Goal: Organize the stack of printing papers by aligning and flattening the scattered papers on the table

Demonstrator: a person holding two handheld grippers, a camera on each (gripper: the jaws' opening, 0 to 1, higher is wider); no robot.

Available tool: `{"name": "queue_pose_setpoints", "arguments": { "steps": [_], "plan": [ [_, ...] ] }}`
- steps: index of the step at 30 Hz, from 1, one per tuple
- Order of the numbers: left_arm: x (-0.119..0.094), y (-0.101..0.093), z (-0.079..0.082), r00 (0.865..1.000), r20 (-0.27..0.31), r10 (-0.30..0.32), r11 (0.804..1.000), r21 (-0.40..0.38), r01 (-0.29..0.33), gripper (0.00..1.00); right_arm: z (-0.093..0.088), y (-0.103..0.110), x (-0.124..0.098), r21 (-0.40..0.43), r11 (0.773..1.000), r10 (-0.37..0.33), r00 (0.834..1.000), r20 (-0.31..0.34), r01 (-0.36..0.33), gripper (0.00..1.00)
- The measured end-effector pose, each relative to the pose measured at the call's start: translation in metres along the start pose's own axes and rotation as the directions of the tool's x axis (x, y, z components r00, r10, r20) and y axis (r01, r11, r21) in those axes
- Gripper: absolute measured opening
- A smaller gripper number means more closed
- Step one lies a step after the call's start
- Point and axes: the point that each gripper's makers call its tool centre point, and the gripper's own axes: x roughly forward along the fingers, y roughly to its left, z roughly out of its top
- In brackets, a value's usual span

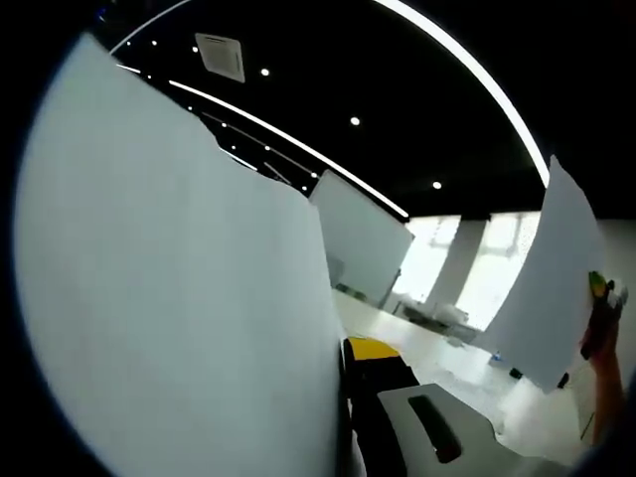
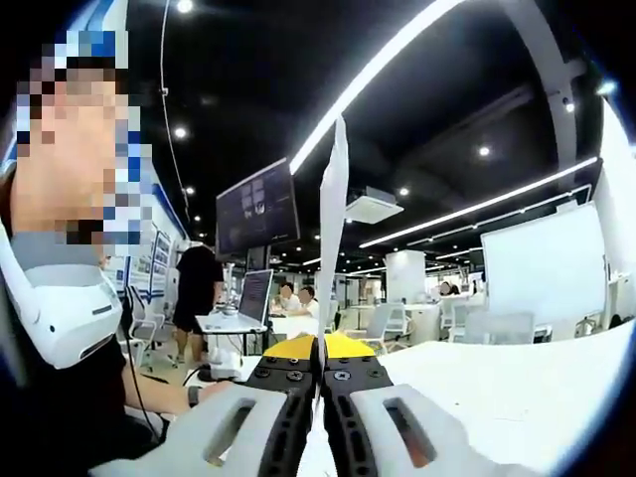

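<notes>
The white table (image 2: pixel 537 383) stretches away pale and bare to the right in the right gripper view, well below both cameras. Above it the printing papers (image 1: pixel 169 298) are lifted clear of the surface: in the left gripper view a broad white sheet stands close against the lens on the left, its right edge running down beside the left gripper (image 1: pixel 350 397), while a second sheet (image 1: pixel 552 288) hangs farther off to the right, where the other gripper (image 1: pixel 601 318) meets its edge. The left gripper's jaws look drawn together at the sheet's edge, though the paper hides the contact, so the grip is probable, not certain.

In the right gripper view the right gripper (image 2: pixel 320 393) is pressed together on a sheet seen edge-on (image 2: pixel 333 229), rising thin and upright between its yellow-tipped jaws.

To align well, I judge both hands should lower the sheets until their bottom edges tap the table together, keeping them vertical. Pinch lightly near the edges; a hard squeeze could crease the paper, and a slack one could let sheets fan apart.
</notes>
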Motion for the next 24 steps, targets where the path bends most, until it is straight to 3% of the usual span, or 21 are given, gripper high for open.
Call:
{"name": "queue_pose_setpoints", "arguments": {
  "steps": [24],
  "plan": [
    [0.0,0.0,0.0,1.0,-0.002,-0.001,1.0,0.002,0.001,0.07,0.002,0.013,0.004,0.004,0.999,0.042,0.999,-0.004,-0.042,0.0]
  ]
}}
